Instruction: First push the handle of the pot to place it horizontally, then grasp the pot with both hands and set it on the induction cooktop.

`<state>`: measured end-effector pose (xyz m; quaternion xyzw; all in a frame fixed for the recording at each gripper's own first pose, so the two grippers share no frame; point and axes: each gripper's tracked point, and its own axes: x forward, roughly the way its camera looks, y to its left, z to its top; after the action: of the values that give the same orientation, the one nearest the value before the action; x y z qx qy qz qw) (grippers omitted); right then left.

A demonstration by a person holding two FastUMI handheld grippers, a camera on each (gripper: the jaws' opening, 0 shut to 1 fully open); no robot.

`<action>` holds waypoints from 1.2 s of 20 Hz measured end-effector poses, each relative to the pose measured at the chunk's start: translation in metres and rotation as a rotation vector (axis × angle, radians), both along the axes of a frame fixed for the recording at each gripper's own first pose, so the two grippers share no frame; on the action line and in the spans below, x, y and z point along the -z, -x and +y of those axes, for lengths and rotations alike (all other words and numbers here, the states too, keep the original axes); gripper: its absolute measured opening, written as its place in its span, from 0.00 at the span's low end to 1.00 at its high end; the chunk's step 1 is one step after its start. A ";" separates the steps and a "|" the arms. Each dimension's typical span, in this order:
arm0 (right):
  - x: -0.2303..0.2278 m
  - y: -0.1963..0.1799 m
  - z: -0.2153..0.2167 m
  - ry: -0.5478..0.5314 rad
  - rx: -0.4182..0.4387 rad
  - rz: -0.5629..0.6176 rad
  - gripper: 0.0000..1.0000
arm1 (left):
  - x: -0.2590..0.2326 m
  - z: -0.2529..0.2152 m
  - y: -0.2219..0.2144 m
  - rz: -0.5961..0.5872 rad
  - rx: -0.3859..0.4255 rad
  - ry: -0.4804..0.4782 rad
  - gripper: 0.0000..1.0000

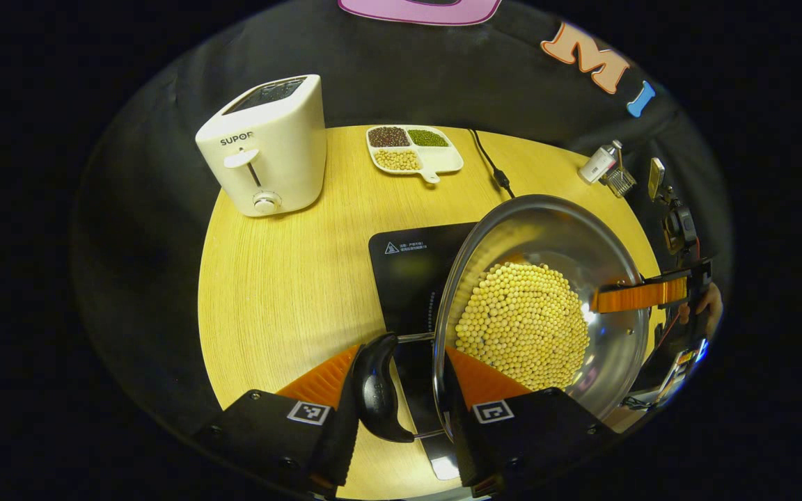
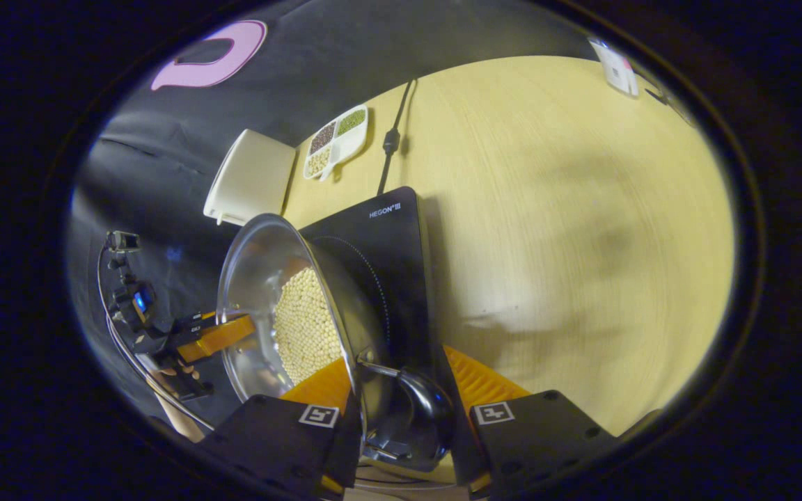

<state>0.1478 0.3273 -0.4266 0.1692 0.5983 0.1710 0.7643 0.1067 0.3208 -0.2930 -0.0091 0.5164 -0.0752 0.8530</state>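
We are at the carrying step: our left gripper [image 1: 401,390] and right gripper [image 2: 401,407] each have their fingers closed on a black side handle of the shiny steel pot of pale beans [image 1: 547,292], which hangs over the black induction cooktop [image 2: 380,278]. Next, level it and lower.

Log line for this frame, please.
phase: two-tool carry | left tool: shut on pot handle | right tool: shut on opposite handle | pot: holds beans, over induction cooktop
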 end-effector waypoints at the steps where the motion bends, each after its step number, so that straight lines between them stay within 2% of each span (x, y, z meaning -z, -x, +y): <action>1: 0.000 -0.002 0.000 0.001 0.005 -0.014 0.49 | 0.000 0.000 -0.001 -0.006 -0.007 0.001 0.60; 4: -0.008 -0.010 0.001 -0.005 0.028 -0.068 0.52 | -0.002 0.001 -0.002 -0.040 -0.049 0.017 0.63; 5: -0.016 -0.015 0.002 -0.024 0.041 -0.096 0.50 | -0.003 0.002 -0.003 -0.066 -0.068 0.020 0.63; 7: -0.033 -0.022 0.004 -0.063 0.075 -0.161 0.75 | -0.009 0.004 -0.004 -0.122 -0.120 0.034 0.71; 8: -0.045 -0.025 -0.002 -0.069 0.090 -0.197 0.84 | -0.018 0.005 -0.003 -0.159 -0.147 0.042 0.88; 9: -0.054 -0.029 -0.006 -0.073 0.101 -0.235 0.93 | -0.022 0.005 -0.007 -0.204 -0.170 0.049 1.00; 14: -0.102 -0.036 -0.051 0.015 0.137 -0.478 0.92 | -0.074 0.030 0.004 -0.434 -0.321 -0.020 0.97; 15: -0.114 -0.035 -0.061 0.033 0.144 -0.521 0.99 | -0.084 0.031 0.008 -0.465 -0.342 -0.035 0.97; 17: -0.138 -0.027 -0.076 0.059 0.154 -0.585 0.99 | -0.108 0.029 0.018 -0.537 -0.385 -0.068 0.97; 21: -0.203 -0.021 -0.116 0.071 0.194 -0.734 0.99 | -0.162 0.007 0.045 -0.648 -0.442 -0.169 0.97; 24: -0.260 -0.012 -0.151 0.087 0.203 -0.868 0.99 | -0.218 -0.040 0.065 -0.777 -0.478 -0.228 0.96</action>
<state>0.1602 0.1760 -0.1662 0.1071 0.2091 0.1249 0.9639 0.0414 0.2812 -0.0752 -0.0054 0.1473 0.1829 0.9720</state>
